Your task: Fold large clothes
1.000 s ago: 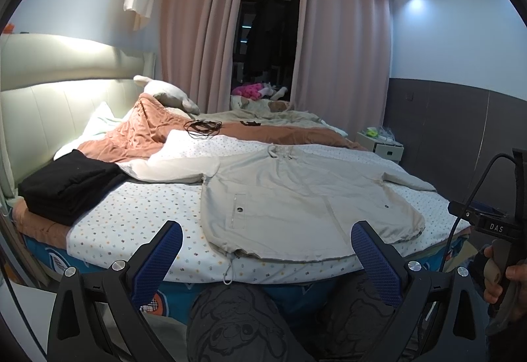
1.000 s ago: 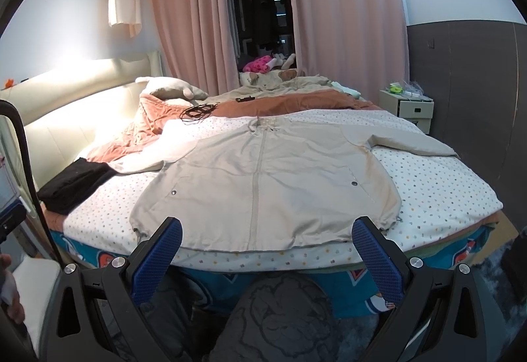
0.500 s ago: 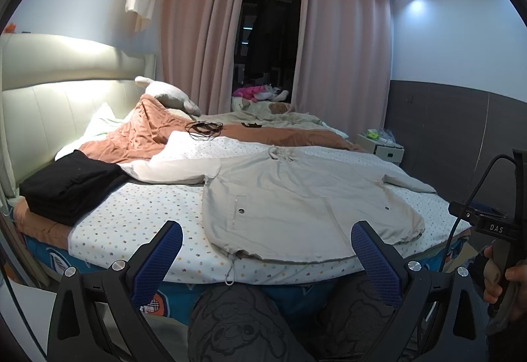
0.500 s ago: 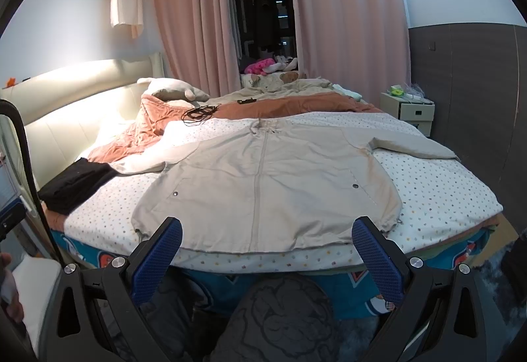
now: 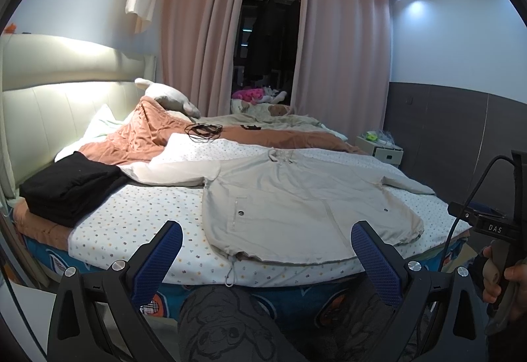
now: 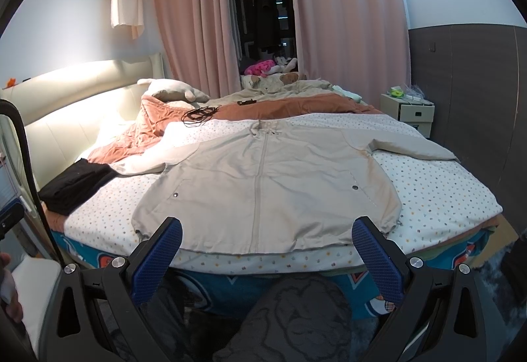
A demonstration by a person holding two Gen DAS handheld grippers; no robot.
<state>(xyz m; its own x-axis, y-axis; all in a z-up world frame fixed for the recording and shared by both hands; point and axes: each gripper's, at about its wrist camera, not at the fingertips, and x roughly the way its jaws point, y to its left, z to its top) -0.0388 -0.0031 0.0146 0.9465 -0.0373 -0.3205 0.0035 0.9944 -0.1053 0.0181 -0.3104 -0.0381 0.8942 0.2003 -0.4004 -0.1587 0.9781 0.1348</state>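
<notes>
A large beige zip jacket (image 5: 296,197) (image 6: 266,177) lies flat and face up on the dotted bed sheet (image 5: 138,213) (image 6: 438,194), sleeves spread to both sides, hem at the near bed edge. My left gripper (image 5: 266,258) is open, held in front of the bed short of the hem, with nothing between its blue pads. My right gripper (image 6: 266,258) is open too, just short of the hem and holding nothing. In the left wrist view a hand (image 5: 500,273) holds the right gripper's handle at the right edge.
A folded black garment (image 5: 69,187) (image 6: 75,184) sits on the bed's left side. An orange quilt (image 5: 141,138), pillows and a cable (image 6: 197,113) lie further back. A nightstand (image 6: 408,110) stands by the dark wall at right. The person's patterned knees (image 5: 224,322) (image 6: 296,319) fill the bottom.
Both grippers have drifted slightly, shifting the views a little; the jacket lies as before and both stay open.
</notes>
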